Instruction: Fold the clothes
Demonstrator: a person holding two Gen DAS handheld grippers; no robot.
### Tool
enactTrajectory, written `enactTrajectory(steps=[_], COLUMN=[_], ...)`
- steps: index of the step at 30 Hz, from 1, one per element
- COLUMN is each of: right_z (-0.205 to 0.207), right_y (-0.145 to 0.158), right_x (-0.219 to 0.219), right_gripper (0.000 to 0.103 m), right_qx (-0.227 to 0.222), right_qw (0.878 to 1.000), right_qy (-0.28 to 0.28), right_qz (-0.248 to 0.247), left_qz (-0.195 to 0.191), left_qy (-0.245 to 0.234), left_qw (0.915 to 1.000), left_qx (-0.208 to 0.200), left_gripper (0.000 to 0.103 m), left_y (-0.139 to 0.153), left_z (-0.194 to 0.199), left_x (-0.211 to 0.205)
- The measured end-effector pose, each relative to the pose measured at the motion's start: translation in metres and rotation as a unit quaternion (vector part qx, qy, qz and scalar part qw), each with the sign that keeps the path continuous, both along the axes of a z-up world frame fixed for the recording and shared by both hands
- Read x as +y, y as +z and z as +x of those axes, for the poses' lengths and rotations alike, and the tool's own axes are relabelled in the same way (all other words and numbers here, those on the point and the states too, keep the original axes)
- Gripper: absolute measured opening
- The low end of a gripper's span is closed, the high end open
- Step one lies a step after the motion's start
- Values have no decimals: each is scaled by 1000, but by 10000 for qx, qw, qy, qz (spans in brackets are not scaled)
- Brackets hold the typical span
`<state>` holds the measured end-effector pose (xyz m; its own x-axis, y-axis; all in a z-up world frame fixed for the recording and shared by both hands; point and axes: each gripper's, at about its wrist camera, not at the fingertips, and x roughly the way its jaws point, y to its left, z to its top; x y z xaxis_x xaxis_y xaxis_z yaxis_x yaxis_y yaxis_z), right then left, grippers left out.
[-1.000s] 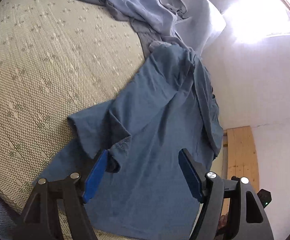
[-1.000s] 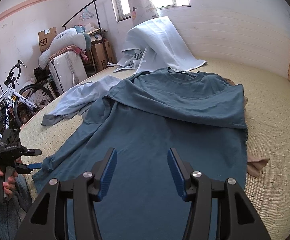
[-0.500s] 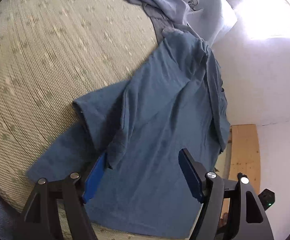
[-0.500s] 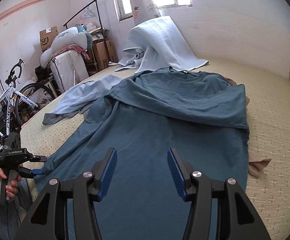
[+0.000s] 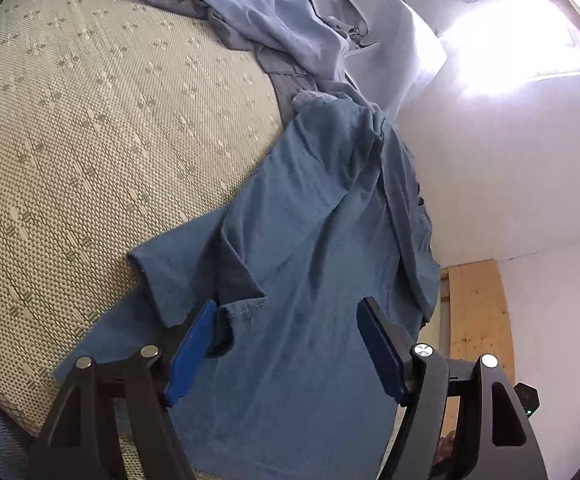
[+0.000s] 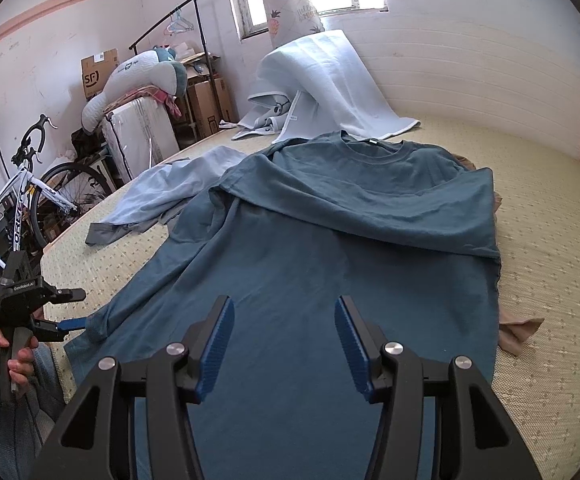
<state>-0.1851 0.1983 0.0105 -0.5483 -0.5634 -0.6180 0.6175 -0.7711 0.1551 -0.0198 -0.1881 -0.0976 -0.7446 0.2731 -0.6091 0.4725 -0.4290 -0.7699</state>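
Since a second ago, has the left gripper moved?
Yes. In the right wrist view, left gripper has shifted right, from beside the bed edge to the blue shirt's cuff.

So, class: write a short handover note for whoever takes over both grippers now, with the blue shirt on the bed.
Left gripper: open, at the left sleeve's cuff, not gripping it.
Right gripper: open, empty, over the shirt's lower body.
Shirt: spread flat on the bed, collar toward the window; right sleeve already folded across the chest.
Other clothes: pale garment at the shirt's left, tan one under its right edge.
Left: probably fold the left sleeve in, then the body.
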Motion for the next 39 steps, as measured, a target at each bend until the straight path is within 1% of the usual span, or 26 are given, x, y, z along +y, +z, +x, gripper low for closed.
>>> enactTrajectory(steps=[6,8,12,14,17,18,19,20,21,22,24,25,26,27,31,35,39], right_z=[0,0,0,0,-1,-1,-1,-1,-1,0,0,-1,-1,-1,-1,-1,-3], right_y=[0,0,-1,0,0,0,-1,-1,-1,-1,-1,-1,-1,-1,0,-1,-3], right_x=[1,1,0,0,1,1,0,0,-1,-1,-1,-1,-1,-1,0,1,2], right_gripper=[56,56,56,56,56,56,56,56,56,56,56,56,56,56,56,56,56], right_qx=[-8,-13,-16,-15,-20,-21,-19,-19,-20,-21,-23,-26,-32,-36,-38,-61,-97], right_qw=[10000,10000,10000,10000,10000,10000,10000,10000,10000,10000,10000,10000,10000,10000,10000,10000,10000], right_qy=[5,12,34,36,30,30,32,34,35,37,37,33,30,25,19,-1,-13], right_qz=[-9,-8,11,9,0,-2,-1,0,1,0,7,6,3,3,2,-2,10], left_qz=[181,167,-77,-132,-233,-309,-389,-463,-529,-595,-700,-772,-835,-897,-1113,-1291,-1609], left_qy=[62,-59,-293,-229,-56,-41,-29,-48,-70,-93,-112,-120,-101,-80,180,470,788], left_qw=[9998,9998,9993,9991,9983,9978,9971,9963,9955,9947,9933,9924,9917,9910,9899,9888,9836], left_qx=[36,-19,-222,-331,-523,-588,-653,-719,-777,-834,-909,-952,-972,-990,-856,-578,-202], left_gripper=[76,76,76,76,75,66,60,48,39,36,20,17,7,5,4,3,3], left_y=[-8,-9,-9,-12,-14,-14,-14,-14,-14,-15,-14,-13,-11,-9,10,37,83], left_z=[2,-3,-11,-5,-5,-5,-5,-4,-5,-7,-7,-7,-6,-4,4,2,-8], left_x=[-1,2,13,13,10,9,8,8,9,10,11,12,11,11,0,-23,-60])
